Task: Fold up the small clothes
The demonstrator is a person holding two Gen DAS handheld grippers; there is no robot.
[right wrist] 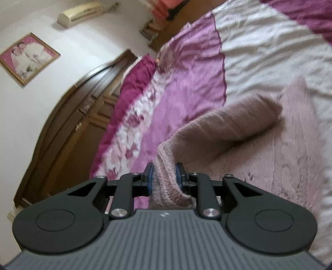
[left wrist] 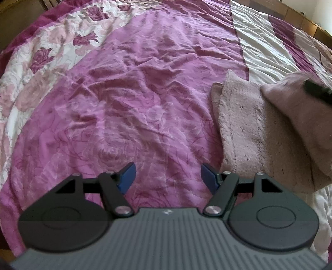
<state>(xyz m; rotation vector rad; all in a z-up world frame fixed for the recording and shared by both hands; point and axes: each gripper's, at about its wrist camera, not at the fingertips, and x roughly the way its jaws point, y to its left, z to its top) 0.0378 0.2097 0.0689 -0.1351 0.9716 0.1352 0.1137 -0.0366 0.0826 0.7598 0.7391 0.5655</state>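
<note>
A fuzzy dusty-pink knitted garment lies on the pink floral bedspread, right of my left gripper. That gripper hovers over bare bedspread with its blue pads wide apart and nothing between them. In the right wrist view my right gripper is shut on the ribbed edge of the same garment. A sleeve-like fold is lifted and drapes across the flat part. The right gripper's dark tip shows blurred at the right edge of the left wrist view, above the raised fold.
White and dark magenta stripes of the bedspread run behind the garment. A dark wooden headboard, a framed picture and an air conditioner on the white wall appear in the tilted right wrist view.
</note>
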